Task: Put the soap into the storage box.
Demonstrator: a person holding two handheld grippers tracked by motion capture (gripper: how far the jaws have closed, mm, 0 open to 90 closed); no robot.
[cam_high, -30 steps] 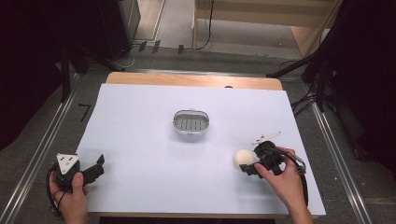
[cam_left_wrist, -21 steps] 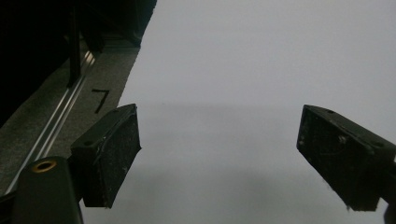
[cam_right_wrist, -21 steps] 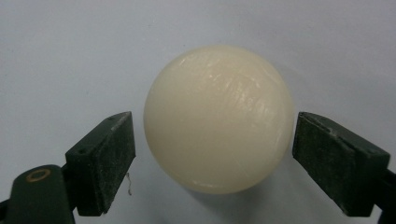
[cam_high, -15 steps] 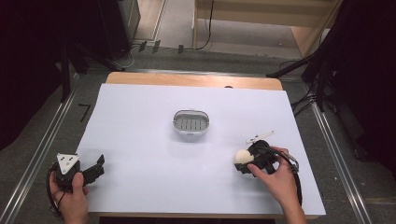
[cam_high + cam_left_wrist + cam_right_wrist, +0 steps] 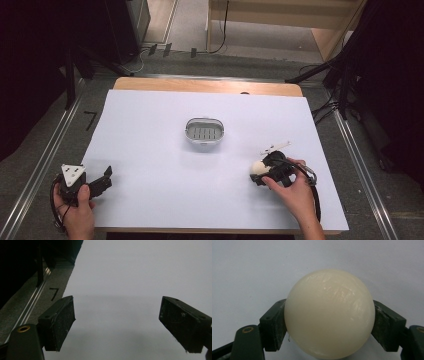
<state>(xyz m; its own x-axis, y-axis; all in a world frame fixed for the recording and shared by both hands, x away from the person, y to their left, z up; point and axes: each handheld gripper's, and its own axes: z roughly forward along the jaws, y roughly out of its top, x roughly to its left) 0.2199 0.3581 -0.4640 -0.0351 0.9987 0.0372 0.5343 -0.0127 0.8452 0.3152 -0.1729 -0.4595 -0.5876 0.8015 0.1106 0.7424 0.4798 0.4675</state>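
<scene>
one slotted dish (image 5: 204,132) on the table (image 5: 150,125) sits empty.

A black mark like a "7" (image 5: 53,293) stands on the grey floor beside the table.

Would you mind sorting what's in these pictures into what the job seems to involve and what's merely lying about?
Likely in the job:
right gripper, closed on the cream ball
metal dish, mid-table

Just about:
left gripper, open, nothing between its jaws
cables on the floor
white table cover
</scene>
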